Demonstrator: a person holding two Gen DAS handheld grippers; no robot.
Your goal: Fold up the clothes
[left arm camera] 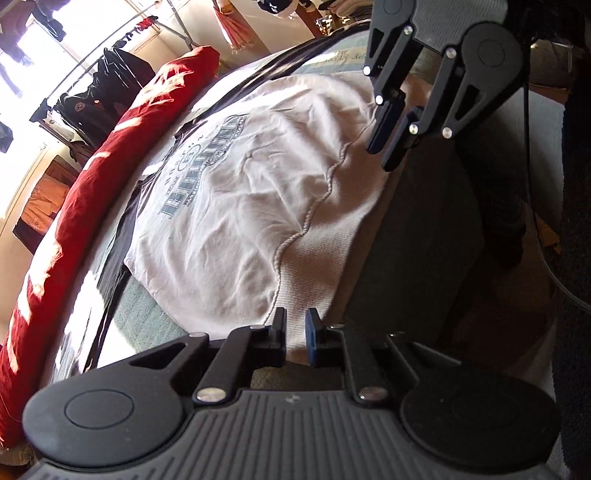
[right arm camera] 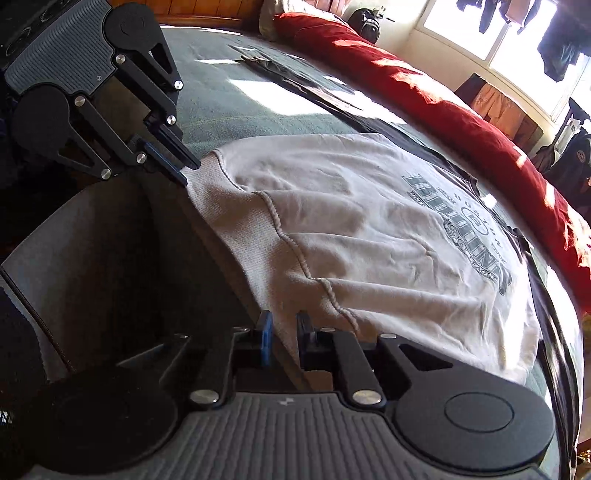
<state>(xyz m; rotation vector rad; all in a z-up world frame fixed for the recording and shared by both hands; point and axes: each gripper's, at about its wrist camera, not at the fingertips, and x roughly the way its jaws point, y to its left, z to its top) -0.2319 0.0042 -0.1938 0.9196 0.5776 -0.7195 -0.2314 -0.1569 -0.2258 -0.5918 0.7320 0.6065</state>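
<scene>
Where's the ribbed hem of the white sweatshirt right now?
The ribbed hem lies along the bed's near edge; the left gripper and right gripper each pinch a corner.

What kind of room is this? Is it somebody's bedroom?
Probably a bedroom. A white sweatshirt lies on a wide bed with a red duvet along its far side, and clothes hang on a rail by the sunny window.
</scene>
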